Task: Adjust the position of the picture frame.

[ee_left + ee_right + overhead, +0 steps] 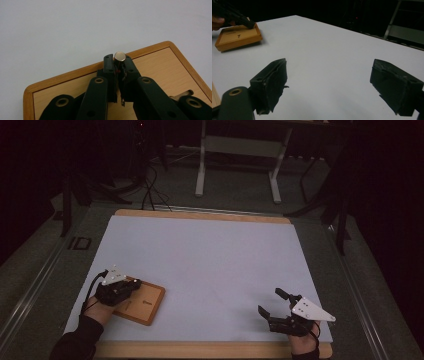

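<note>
A shallow wooden tray (148,303) lies near the table's front left corner. My left gripper (133,285) hovers over the tray's back edge, shut on a small metal cylinder (119,57) whose round silvery top pokes up between the jaws. Another metal piece (182,94) lies in the tray (160,65) at the right of the left gripper view. My right gripper (272,302) rests near the front right of the table, jaws wide apart and nothing between them. In the right gripper view the tray (237,40) sits far left, with the left gripper (249,24) over it.
A white mat (200,265) covers the wooden table (210,351). Beyond the table stand a white desk frame (239,160), cables (150,190) on the floor and dark stands at both sides.
</note>
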Available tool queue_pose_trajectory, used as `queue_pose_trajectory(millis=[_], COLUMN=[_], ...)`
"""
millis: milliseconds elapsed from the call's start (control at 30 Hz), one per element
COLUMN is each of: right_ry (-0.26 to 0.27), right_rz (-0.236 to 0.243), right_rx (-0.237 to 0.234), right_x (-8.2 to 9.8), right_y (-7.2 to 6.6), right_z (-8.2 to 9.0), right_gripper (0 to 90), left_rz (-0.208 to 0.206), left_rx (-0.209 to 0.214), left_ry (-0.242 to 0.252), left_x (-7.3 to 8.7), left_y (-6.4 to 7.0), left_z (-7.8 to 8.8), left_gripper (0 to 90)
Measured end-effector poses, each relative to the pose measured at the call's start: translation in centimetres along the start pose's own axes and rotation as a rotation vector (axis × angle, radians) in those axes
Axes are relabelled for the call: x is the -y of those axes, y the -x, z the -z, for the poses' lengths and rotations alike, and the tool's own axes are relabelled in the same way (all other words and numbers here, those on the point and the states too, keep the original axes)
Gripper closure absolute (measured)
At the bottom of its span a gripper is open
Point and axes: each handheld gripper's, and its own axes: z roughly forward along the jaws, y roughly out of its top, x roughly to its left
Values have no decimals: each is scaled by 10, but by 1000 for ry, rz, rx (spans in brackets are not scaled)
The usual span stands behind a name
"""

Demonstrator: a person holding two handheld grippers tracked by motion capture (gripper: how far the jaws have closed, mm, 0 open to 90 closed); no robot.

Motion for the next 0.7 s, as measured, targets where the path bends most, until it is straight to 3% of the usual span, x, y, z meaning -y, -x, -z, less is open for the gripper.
queue_pose_trajectory(millis=[400, 700], right_ry=[-2, 0], right_rz=[-3, -3], right_rx=[9, 10], right_x=[0, 0], right_y=[0, 1], right_z=[0, 0], right_gripper=[138, 138], left_rz=[9, -42], left_rx=[-20, 11], left_ry=[80, 132], left_x=[-6, -30], left_y=[3, 18], left_z=[24, 37], left_gripper=[852, 852])
